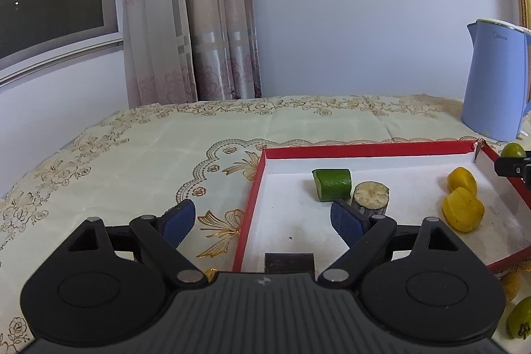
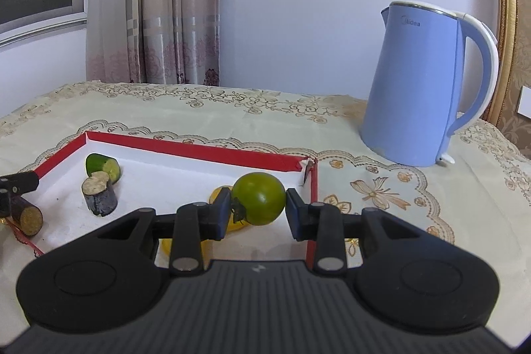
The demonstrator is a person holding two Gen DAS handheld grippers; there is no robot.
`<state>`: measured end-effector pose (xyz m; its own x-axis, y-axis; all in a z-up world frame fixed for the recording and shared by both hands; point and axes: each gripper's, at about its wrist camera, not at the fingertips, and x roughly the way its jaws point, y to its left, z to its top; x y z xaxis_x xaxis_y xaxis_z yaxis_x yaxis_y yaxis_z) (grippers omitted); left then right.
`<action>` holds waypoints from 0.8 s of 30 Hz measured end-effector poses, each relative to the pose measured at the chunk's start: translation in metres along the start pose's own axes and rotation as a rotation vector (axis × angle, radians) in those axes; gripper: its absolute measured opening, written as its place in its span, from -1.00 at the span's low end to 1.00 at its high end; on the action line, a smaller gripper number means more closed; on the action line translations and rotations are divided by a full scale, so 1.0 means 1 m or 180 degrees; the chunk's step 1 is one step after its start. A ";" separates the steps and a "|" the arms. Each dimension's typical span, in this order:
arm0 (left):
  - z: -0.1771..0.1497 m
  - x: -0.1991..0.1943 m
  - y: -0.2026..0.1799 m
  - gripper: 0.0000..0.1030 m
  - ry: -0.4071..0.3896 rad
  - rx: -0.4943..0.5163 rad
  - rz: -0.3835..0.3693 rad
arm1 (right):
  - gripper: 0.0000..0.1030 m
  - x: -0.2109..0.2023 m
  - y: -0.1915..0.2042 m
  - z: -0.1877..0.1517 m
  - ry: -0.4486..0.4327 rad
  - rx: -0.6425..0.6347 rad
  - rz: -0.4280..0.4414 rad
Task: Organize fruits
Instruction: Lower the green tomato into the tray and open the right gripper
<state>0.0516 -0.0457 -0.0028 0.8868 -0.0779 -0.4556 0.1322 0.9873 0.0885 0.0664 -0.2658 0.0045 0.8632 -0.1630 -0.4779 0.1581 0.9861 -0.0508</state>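
Green tomato (image 2: 259, 203) sits clamped in my right gripper (image 2: 258, 211) above the red tray (image 2: 186, 143); lower gently near the yellow pieces (image 1: 463, 208), then release. Left gripper (image 1: 262, 219) stands apart, empty.

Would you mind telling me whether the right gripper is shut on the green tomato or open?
Shut on it: the right gripper has both pads pressed against the green tomato, held above the red tray.

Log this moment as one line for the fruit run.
right tool: shut on green tomato, over tray | left tool: open, empty
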 end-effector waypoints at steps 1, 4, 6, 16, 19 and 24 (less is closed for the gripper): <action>0.000 0.000 -0.001 0.73 0.0001 0.0015 0.0007 | -0.37 0.000 0.000 0.000 0.0008 0.0000 0.0002; -0.001 -0.001 -0.003 0.73 -0.0016 0.0068 0.0047 | -0.37 0.003 0.001 -0.001 0.0034 0.0000 0.0002; -0.001 0.000 -0.004 0.73 -0.0009 0.0080 0.0054 | -0.37 0.004 0.000 -0.002 0.0047 0.0002 0.0004; -0.003 0.003 -0.006 0.73 0.0005 0.0139 0.0118 | -0.25 0.013 0.000 -0.007 0.0148 -0.0004 0.0022; -0.004 0.003 -0.006 0.74 -0.0001 0.0148 0.0121 | -0.09 0.012 0.001 -0.007 0.0123 -0.0019 0.0015; -0.004 0.004 -0.005 0.74 0.0015 0.0165 0.0135 | -0.08 0.008 0.001 -0.006 0.0085 -0.0016 -0.0019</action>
<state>0.0527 -0.0508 -0.0088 0.8900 -0.0354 -0.4546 0.1175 0.9811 0.1535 0.0701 -0.2655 -0.0046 0.8491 -0.1679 -0.5008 0.1606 0.9853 -0.0581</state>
